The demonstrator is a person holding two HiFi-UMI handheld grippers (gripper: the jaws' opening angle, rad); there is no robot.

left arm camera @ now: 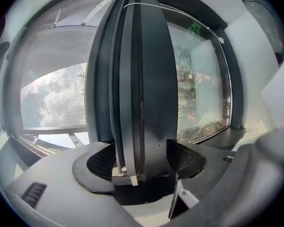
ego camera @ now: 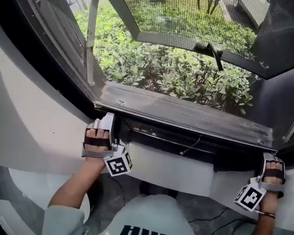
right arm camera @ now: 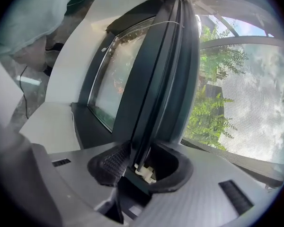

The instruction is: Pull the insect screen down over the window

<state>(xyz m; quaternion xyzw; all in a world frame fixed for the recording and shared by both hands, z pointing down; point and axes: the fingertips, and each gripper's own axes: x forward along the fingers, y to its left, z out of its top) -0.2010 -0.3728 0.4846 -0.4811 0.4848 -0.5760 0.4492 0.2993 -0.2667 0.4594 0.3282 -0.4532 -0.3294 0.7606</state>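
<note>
1. The left gripper is at the left end of the dark rail below the window sill. Its jaws stand wide, with the pads pressed to either side of that thick rail.
2. Over to the right gripper at the far right end: its jaws are set narrower and clamp a slimmer edge of the same rail, beside a small white clip.
3. The insect screen shows as mesh across the top of the opening, and green plants are in plain sight beneath it.
4. Both gripper views show the mesh running along one side of the rail and a glass pane on the other.
5. Whether the rail is part of the screen can't be told.
</note>
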